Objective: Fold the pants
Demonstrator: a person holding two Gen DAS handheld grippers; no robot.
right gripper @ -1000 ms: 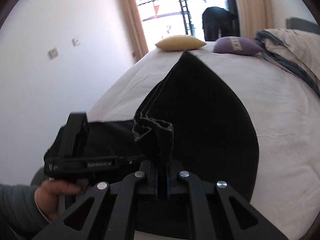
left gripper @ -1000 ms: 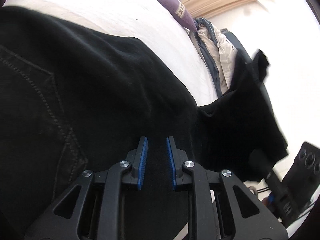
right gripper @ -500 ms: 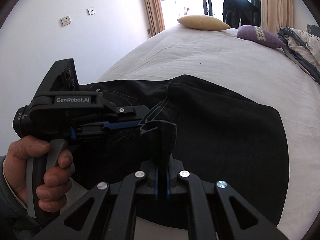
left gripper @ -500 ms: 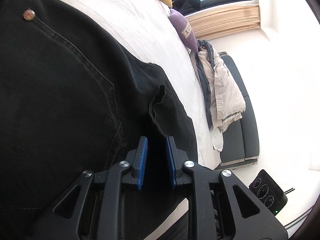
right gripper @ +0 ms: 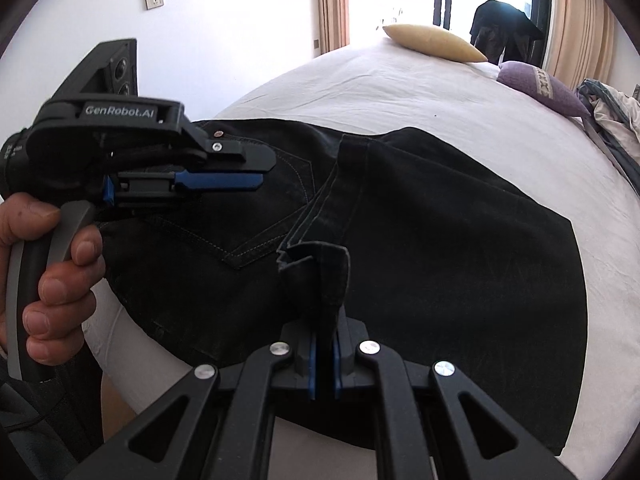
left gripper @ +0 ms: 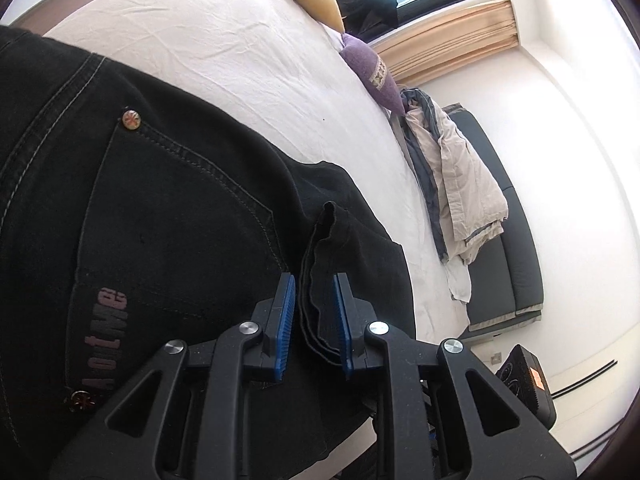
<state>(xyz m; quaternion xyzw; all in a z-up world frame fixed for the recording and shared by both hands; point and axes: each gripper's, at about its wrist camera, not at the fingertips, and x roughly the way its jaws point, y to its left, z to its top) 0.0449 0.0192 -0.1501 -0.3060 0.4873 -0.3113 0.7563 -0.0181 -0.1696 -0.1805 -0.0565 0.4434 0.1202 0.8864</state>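
So the bed carries a yellow pillow, a purple cushion and a rumpled duvet at its edge. Only the left wrist view shows the dark sofa; only the right shows the wall sockets and the person's hand. The black pants lie across the bed. The left gripper clamps a bunched fold between narrow jaws, and the right gripper pinches a hem corner, nearly closed.
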